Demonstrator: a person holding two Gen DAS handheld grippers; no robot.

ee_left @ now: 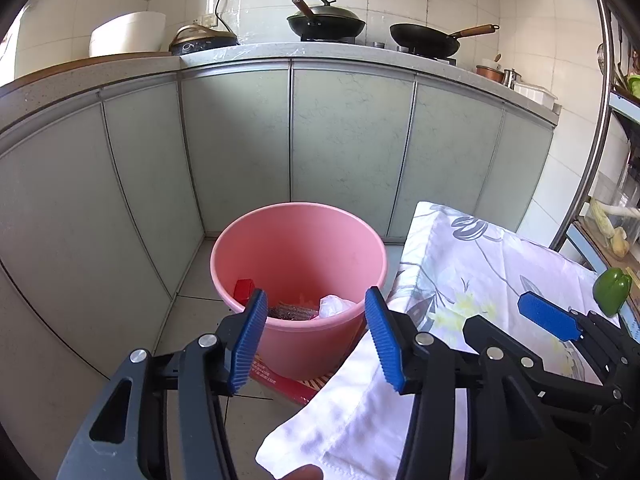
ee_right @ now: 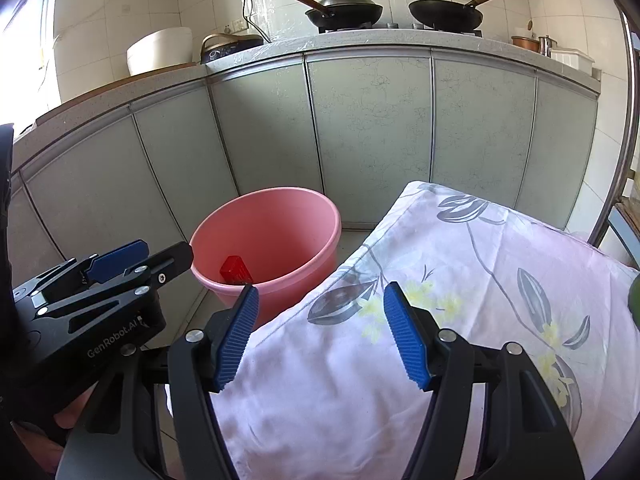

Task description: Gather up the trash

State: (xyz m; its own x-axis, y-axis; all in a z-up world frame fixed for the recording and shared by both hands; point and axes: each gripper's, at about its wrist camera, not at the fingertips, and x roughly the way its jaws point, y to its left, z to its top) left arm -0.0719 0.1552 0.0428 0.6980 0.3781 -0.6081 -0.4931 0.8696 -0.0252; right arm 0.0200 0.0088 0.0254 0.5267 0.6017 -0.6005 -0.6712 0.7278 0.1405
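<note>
A pink bucket point(ee_left: 298, 240) stands on the floor before the cabinets; it also shows in the right wrist view point(ee_right: 268, 224). Inside it lie a red box point(ee_left: 244, 290), a dark wrapper point(ee_left: 292, 312) and a white crumpled piece point(ee_left: 334, 305). My left gripper point(ee_left: 316, 340) is open and empty, held above the bucket's near rim. My right gripper point(ee_right: 320, 336) is open and empty over the floral cloth point(ee_right: 440, 300) on the table. Each gripper shows in the other's view: the right one point(ee_left: 556, 320), the left one point(ee_right: 120, 264).
Grey-green cabinet doors point(ee_left: 344, 140) curve behind the bucket. Two woks point(ee_left: 424, 38), a pot and a white container sit on the counter. A green pepper point(ee_left: 611, 291) sits at the table's right edge. A red carton point(ee_left: 288, 384) lies under the bucket. A metal rack stands at right.
</note>
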